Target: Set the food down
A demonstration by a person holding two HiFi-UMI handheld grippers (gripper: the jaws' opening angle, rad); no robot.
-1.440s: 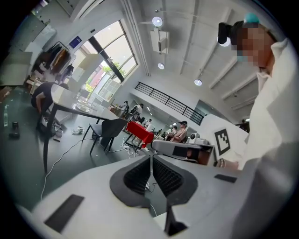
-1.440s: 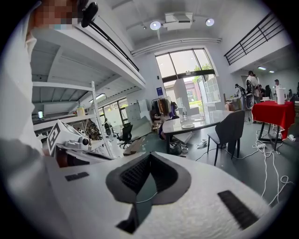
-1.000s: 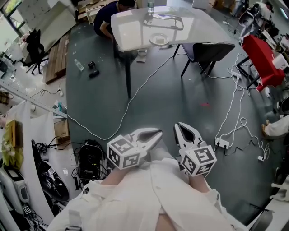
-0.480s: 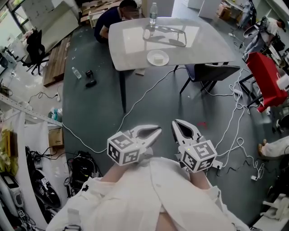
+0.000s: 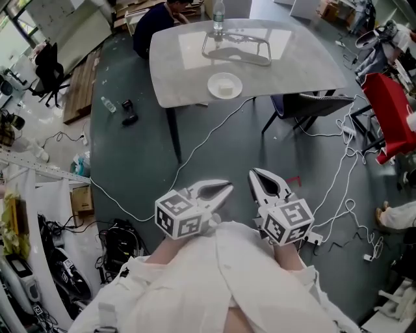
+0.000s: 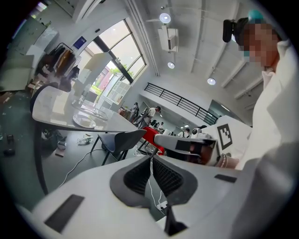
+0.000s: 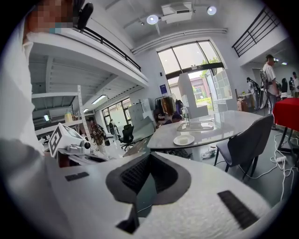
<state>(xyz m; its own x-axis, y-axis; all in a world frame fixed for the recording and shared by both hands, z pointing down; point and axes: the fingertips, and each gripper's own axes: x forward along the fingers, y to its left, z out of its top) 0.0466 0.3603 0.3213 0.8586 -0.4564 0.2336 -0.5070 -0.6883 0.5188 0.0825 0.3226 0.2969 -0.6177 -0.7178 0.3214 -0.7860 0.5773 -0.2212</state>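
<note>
Whatever lies on the plate (image 5: 225, 85) is too small to name in any view. The head view's top edge cuts off the far side of the tabletop (image 5: 305, 58) and the top of the bottle (image 5: 218, 13). A person (image 5: 153, 26) crouching behind the tabletop is half hidden by it. The chair (image 5: 312, 104) sits partly under it. A red cover (image 5: 389, 97) runs out at the right edge, where only another person's leg (image 5: 393, 218) shows. The marker cubes of the left hand-held gripper (image 5: 224, 190) and right hand-held gripper (image 5: 259, 182) hide the hands there.
</note>
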